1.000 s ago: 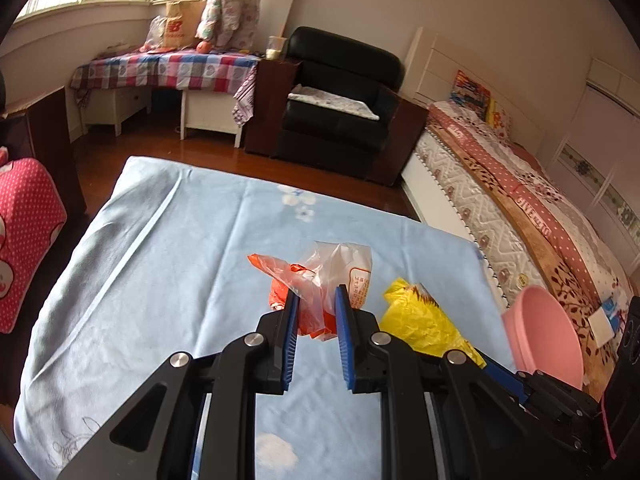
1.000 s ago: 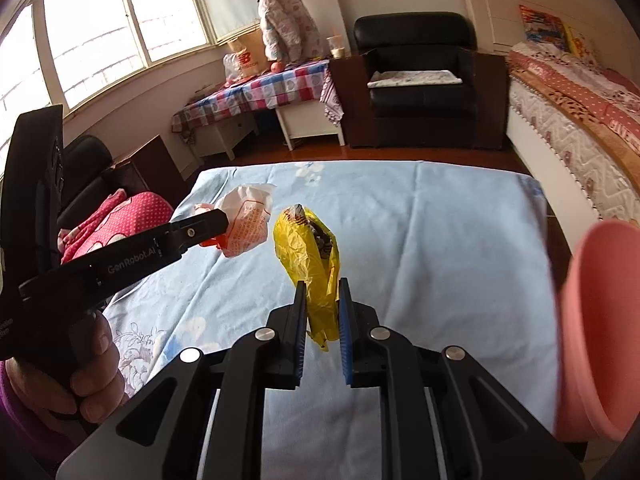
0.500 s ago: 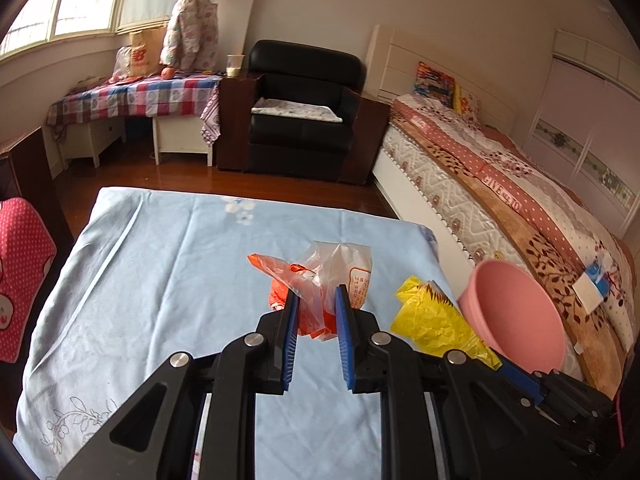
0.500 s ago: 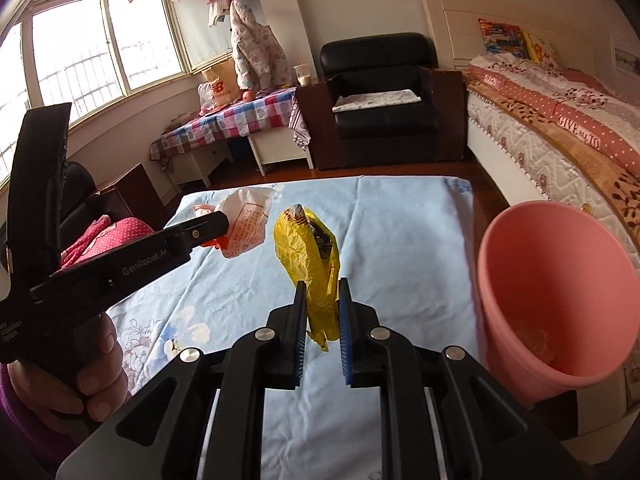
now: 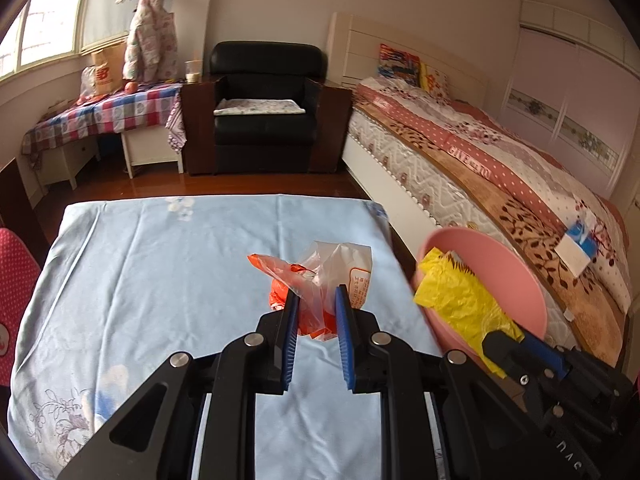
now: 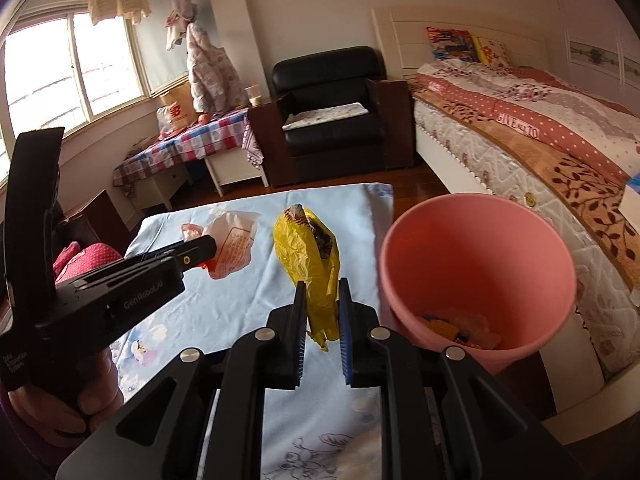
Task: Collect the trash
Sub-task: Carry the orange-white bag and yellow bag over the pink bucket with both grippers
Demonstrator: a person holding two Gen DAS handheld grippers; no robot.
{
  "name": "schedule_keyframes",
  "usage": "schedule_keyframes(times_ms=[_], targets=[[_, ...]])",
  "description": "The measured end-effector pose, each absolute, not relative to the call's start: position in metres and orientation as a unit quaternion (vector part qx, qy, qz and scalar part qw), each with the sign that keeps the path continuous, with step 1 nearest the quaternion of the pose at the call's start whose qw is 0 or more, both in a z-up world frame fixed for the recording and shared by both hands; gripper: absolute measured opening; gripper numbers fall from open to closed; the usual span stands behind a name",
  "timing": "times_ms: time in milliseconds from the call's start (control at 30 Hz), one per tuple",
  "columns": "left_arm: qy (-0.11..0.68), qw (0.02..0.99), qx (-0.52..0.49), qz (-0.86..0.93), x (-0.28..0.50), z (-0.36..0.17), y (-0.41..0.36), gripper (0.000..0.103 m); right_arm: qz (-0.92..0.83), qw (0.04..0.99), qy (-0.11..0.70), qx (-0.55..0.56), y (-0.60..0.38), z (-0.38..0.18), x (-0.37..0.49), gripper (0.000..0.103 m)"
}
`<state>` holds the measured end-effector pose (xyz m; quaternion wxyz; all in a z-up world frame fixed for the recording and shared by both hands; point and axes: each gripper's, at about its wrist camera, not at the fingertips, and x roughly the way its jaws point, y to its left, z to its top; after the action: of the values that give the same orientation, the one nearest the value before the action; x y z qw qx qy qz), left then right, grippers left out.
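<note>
At the centre bottom of your left wrist view, your left gripper is clamped on a crumpled clear-and-orange plastic bag, its blue pads pinching the bag's lower part while the rest sticks up above the fingertips; the bag hangs clear above the light-blue tablecloth that fills the lower left of that frame. To the right of it, at the middle right, you can see the pink bin beyond the table's edge, with the yellow bag showing in front of its mouth and your right gripper's black body reaching in from the lower right corner.

In your right wrist view, at the centre bottom, your right gripper is closed on that yellow bag; the bag stands upright between the pads, its top open and something dark showing inside. Just right of it, the pink bin tilts its mouth toward the camera, and a few scraps lie at its bottom; the yellow bag is beside the rim, not inside. At the left of this frame your left hand grips the other gripper's handle, and the clear-and-orange bag sits at its tip, above the tablecloth.
</note>
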<state>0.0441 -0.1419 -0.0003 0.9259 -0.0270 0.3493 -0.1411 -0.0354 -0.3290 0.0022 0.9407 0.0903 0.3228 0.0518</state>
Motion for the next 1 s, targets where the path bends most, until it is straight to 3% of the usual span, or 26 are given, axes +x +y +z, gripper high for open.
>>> schedule_keyframes(times_ms=[1000], targets=[[0.329,0.921,0.038,-0.205,0.056,0.003,-0.270,0.017,-0.091,0.936,0.305,0.148,-0.431,-0.010,-0.046,0.014]])
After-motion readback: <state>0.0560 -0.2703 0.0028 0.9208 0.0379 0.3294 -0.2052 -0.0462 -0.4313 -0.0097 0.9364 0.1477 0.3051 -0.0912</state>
